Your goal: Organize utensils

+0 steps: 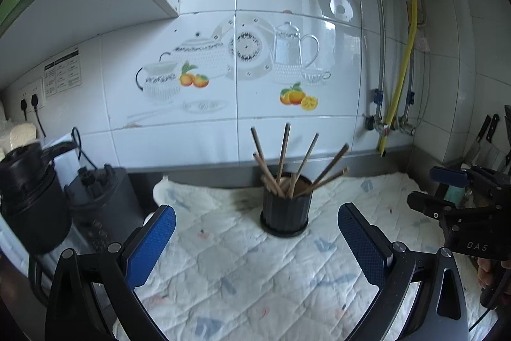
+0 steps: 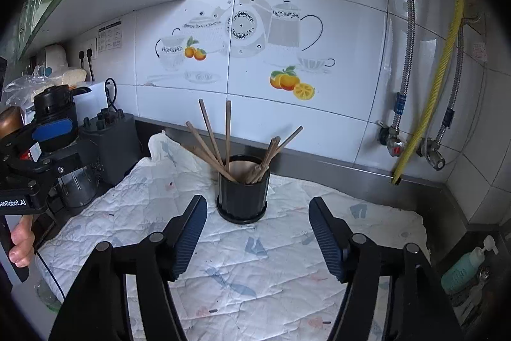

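A black ribbed holder (image 1: 286,206) stands upright on a white quilted cloth (image 1: 242,274) near the tiled wall. Several brown wooden chopsticks (image 1: 287,163) lean out of it in different directions. My left gripper (image 1: 255,224) is open and empty, a little short of the holder. The holder (image 2: 241,197) and chopsticks (image 2: 227,143) also show in the right wrist view. My right gripper (image 2: 258,214) is open and empty, just in front of the holder. The right gripper shows in the left wrist view (image 1: 447,190) at the right edge; the left gripper shows in the right wrist view (image 2: 44,133) at the left.
A black blender base (image 1: 105,206) and a black jar (image 1: 28,194) stand to the left. Pipes and a yellow hose (image 1: 400,79) run down the wall at right. Knives (image 1: 488,133) hang at far right. A teal pump bottle (image 2: 466,266) sits by the cloth's right edge.
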`<state>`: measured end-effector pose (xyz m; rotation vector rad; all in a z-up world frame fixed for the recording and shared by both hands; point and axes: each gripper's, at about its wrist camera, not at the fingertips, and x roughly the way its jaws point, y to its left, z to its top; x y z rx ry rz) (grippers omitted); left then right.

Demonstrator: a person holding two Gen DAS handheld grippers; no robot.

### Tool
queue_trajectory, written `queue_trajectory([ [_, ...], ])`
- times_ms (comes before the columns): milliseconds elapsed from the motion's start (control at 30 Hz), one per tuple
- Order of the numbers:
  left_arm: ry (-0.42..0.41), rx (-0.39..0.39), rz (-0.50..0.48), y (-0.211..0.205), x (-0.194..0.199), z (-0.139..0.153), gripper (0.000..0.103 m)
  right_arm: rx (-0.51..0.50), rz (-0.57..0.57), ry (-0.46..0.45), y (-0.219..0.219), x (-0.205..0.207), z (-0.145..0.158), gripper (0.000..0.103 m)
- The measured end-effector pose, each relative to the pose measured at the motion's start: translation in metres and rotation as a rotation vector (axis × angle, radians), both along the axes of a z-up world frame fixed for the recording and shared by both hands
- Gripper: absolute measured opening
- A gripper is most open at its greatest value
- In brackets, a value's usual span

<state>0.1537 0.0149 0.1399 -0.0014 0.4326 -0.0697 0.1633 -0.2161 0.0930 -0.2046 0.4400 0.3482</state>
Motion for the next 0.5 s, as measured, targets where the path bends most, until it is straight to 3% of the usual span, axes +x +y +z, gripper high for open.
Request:
queue_trajectory([
  [167,0.031,0.026,0.038,0.001,-0.027,-0.021,0.103,-0.025,-0.051,0.008,0.0,-0.024,-0.018,0.082],
  [400,0.089,-0.01,0.038,0.003,-0.048,-0.044,0.103,-0.022,-0.131,0.023,-0.005,-0.047,-0.039,0.086],
  [500,0.087,0.018,0.059,0.001,-0.055,-0.05,0.103,0.004,-0.143,0.045,-0.01,-0.054,-0.045,0.087],
])
